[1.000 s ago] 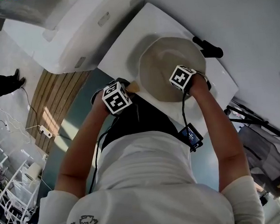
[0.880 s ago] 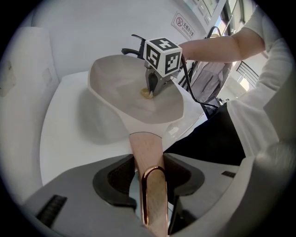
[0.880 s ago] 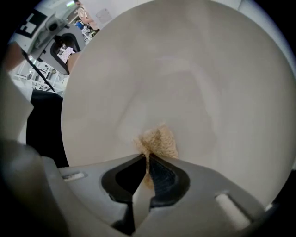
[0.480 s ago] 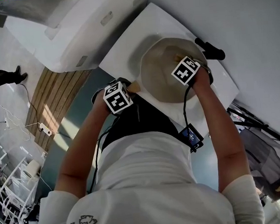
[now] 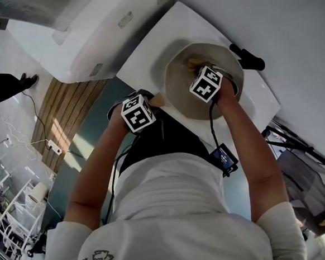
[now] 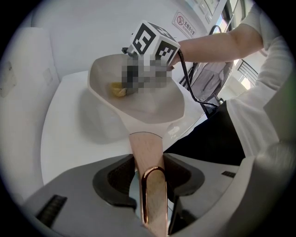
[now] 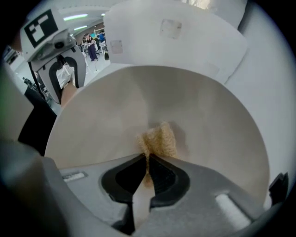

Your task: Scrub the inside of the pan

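A cream pan (image 5: 183,91) stands on the white table (image 5: 145,49). Its wooden handle (image 6: 147,155) with a copper loop is clamped between the jaws of my left gripper (image 6: 149,178), at the table's near edge (image 5: 151,103). My right gripper (image 7: 148,159) points steeply down into the pan (image 7: 185,106), shut on a tan scrub pad (image 7: 159,138) that presses on the pan's inner floor. The head view shows the scrub pad (image 5: 194,63) sticking out past the right gripper (image 5: 199,70) toward the far rim. The left gripper view shows the pan (image 6: 148,109) with the pad (image 6: 117,89) inside.
A black object (image 5: 247,57) lies on the table beyond the pan's right rim. A big white unit (image 5: 87,31) stands along the table's left side. A wooden slatted floor strip (image 5: 66,114) and a standing person (image 5: 5,88) are far left.
My right gripper has swept the scrub pad across the pan's inside, first toward the far rim, then leftward, tilting as it went. The left gripper and pan have kept still.
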Tool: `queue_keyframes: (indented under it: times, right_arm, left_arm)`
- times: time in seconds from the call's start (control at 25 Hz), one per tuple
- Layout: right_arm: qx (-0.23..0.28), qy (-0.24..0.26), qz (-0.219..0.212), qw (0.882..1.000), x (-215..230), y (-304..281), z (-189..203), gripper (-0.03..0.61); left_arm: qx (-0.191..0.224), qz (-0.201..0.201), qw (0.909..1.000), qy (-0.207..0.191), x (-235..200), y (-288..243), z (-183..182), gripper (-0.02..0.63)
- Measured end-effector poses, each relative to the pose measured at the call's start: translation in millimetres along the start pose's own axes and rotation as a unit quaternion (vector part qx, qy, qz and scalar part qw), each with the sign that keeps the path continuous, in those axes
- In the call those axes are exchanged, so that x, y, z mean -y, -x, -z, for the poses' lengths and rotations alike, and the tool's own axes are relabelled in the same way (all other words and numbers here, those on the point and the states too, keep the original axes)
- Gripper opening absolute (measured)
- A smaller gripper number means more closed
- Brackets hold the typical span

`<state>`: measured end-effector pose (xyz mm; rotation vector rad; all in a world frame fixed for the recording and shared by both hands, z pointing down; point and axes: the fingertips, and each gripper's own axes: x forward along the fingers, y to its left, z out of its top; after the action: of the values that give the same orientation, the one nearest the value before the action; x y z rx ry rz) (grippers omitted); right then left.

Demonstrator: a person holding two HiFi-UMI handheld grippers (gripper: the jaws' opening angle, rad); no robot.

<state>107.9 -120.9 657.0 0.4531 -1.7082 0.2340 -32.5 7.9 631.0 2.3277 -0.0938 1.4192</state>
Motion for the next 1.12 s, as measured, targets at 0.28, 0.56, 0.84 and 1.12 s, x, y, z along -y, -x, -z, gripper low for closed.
queue_keyframes:
  times: [0.28, 0.56, 0.84, 1.12]
  right_arm:
    - [0.006, 0.008, -0.066, 0.998, -53.4, -7.2, -1.9, 0.023]
    - [-0.071, 0.012, -0.136, 0.988, -94.9, 1.4, 30.6, 0.023]
    - [-0.12, 0.003, -0.173, 0.978, -100.7, -5.0, 71.4, 0.023]
    - [-0.167, -0.005, -0.153, 0.974, -71.5, -0.5, 97.7, 0.023]
  left_arm:
    - [-0.001, 0.001, 1.0, 0.0, 0.4, -1.4, 0.6, 0.189]
    - [-0.001, 0.001, 1.0, -0.001, 1.1, -1.4, 0.3, 0.189]
    - [-0.002, 0.002, 1.0, 0.0, -0.3, -0.7, 0.7, 0.189]
    - [-0.001, 0.002, 1.0, 0.0, -0.2, -1.6, 0.2, 0.189]
